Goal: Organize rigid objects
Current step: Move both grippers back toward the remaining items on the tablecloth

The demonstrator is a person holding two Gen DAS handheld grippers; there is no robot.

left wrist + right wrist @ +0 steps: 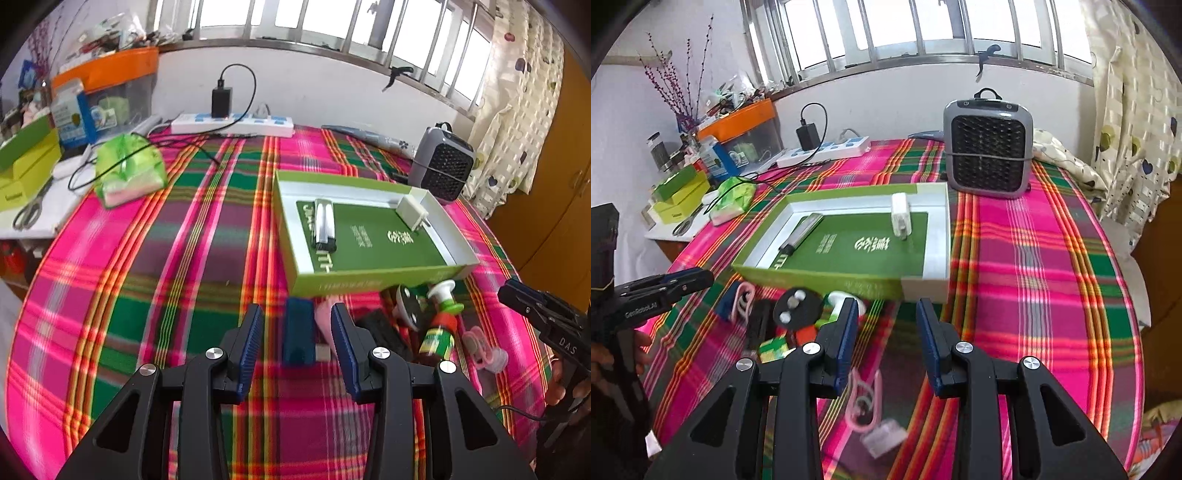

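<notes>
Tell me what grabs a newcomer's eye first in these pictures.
The loud pink, green and orange plaid cloth covering the table dominates. On it lies a shallow green box holding a white charger and a silver lighter, with small items scattered in front. A grey grille-fronted heater stands behind it.

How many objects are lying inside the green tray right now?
2: a silver lighter near the green tray's left side, and a white charger plug at its far right corner. None seem hidden.
</notes>
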